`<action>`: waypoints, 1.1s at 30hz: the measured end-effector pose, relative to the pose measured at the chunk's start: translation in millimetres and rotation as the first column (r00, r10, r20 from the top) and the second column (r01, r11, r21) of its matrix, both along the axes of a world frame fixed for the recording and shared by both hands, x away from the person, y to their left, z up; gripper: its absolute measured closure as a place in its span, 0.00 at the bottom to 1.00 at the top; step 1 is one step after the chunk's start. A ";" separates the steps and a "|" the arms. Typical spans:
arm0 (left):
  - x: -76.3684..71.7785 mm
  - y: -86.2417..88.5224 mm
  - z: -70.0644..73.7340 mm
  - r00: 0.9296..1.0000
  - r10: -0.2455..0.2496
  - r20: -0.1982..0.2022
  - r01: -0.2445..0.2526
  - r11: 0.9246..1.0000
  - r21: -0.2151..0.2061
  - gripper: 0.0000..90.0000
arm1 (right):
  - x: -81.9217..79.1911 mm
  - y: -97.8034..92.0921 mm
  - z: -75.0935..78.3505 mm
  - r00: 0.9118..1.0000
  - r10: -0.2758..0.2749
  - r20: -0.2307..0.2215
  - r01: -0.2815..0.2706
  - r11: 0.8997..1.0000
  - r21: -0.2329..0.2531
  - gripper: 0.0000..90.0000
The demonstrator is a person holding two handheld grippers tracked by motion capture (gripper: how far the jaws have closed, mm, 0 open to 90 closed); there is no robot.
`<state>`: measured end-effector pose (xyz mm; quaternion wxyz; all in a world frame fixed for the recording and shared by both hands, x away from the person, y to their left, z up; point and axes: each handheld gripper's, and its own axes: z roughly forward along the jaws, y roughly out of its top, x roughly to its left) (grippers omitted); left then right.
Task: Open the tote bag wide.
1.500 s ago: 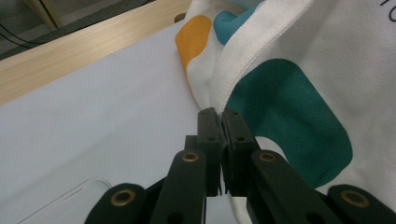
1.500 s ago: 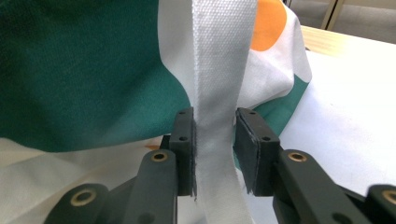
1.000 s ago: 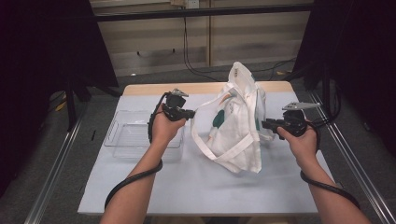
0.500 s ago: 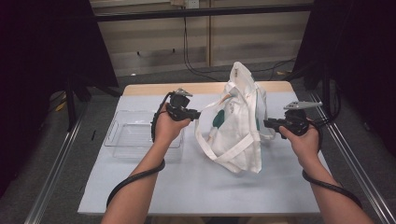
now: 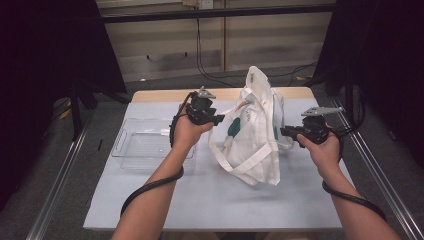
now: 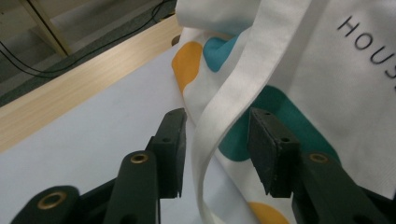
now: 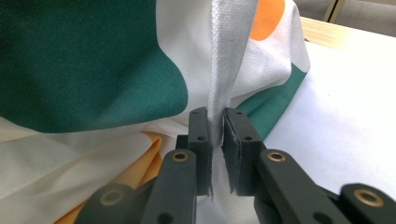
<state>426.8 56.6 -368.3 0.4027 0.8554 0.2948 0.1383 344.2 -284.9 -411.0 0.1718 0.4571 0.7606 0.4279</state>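
Note:
A white tote bag (image 5: 256, 131) with teal and orange patches stands slumped in the middle of the table. My left gripper (image 5: 218, 120) is at its left side, open, and a white handle strap (image 6: 223, 109) hangs loose between its jaws. My right gripper (image 5: 285, 132) is at the bag's right side, shut on another white strap (image 7: 223, 60) that runs up from its jaws. Teal and orange fabric of the bag (image 7: 93, 70) lies close behind that strap.
A clear plastic tray (image 5: 145, 142) lies on the white table cover (image 5: 200, 200) left of the bag, under my left forearm. A wooden table edge (image 5: 160, 95) runs along the back. Metal rails (image 5: 55, 185) flank the table on both sides.
My left gripper has moved a little toward the bag, so the strap is between its jaws. The right gripper holds about the same place.

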 end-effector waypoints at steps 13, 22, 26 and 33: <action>3.0 5.4 -8.7 0.994 0.053 -0.092 -0.058 0.996 -0.061 0.97 | -0.8 -2.8 -2.9 1.000 -0.009 -0.002 0.009 1.000 0.009 0.90; 0.2 -10.3 -2.6 0.999 0.023 -0.038 -0.026 0.996 -0.086 0.63 | 0.5 1.1 0.1 1.000 -0.003 0.002 0.003 1.000 0.009 0.90; 1.8 -17.6 -4.6 1.000 0.001 -0.024 -0.002 0.998 -0.060 0.59 | 0.6 1.3 0.6 1.000 -0.002 0.002 0.002 1.000 0.022 0.90; 1.9 -27.7 -6.0 1.000 0.002 -0.009 -0.003 0.998 -0.059 0.69 | 0.6 0.9 2.9 1.000 -0.005 0.001 0.005 1.000 0.022 0.90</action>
